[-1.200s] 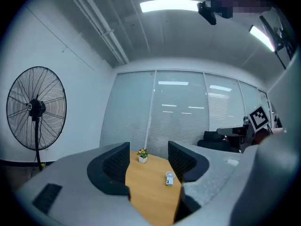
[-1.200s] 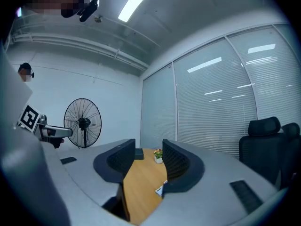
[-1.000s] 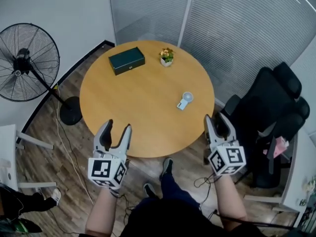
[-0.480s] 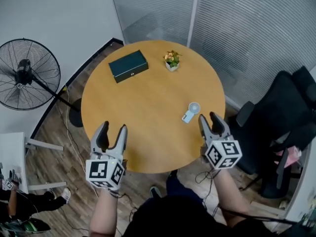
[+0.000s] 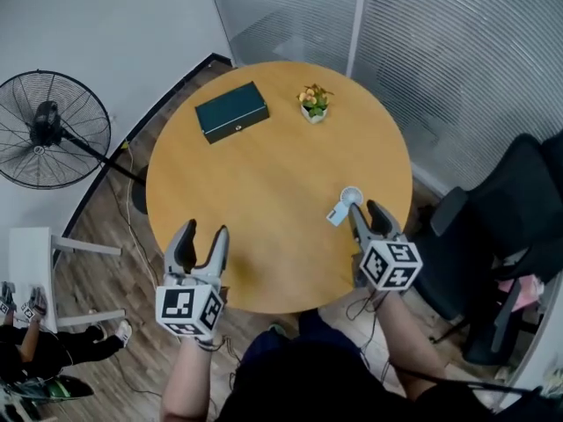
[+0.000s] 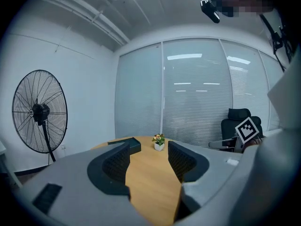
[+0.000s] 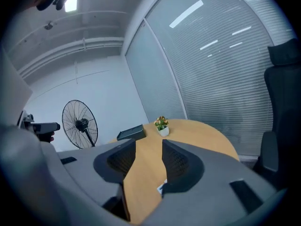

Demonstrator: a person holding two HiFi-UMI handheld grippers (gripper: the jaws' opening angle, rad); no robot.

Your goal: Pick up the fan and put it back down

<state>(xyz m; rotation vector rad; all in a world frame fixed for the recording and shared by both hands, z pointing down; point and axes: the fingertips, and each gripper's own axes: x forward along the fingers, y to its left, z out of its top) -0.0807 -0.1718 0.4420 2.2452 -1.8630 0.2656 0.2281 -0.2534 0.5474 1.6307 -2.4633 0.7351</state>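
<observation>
Fan (image 5: 345,206) — the small white handheld one — is laid flat on the round wooden surface (image 5: 264,183), near its right edge and just ahead of the right gripper (image 5: 366,207). Beyond the surface's left edge a large black pedestal fan (image 5: 53,130) is stood, and off its right edge a black office chair (image 5: 515,218) is seen. The left gripper (image 5: 204,229) is held over the surface's near edge, its jaws spread wide with only bare wood seen between them. The right gripper is held over the near right part of the surface with its jaws parted. Nothing is gripped, though a white sliver of the fan is seen low in the gap in the right gripper view. Toward the surface's far left side a dark green box (image 5: 231,111) is placed, and close to the far edge — right of centre — a small potted plant (image 5: 314,102).
</observation>
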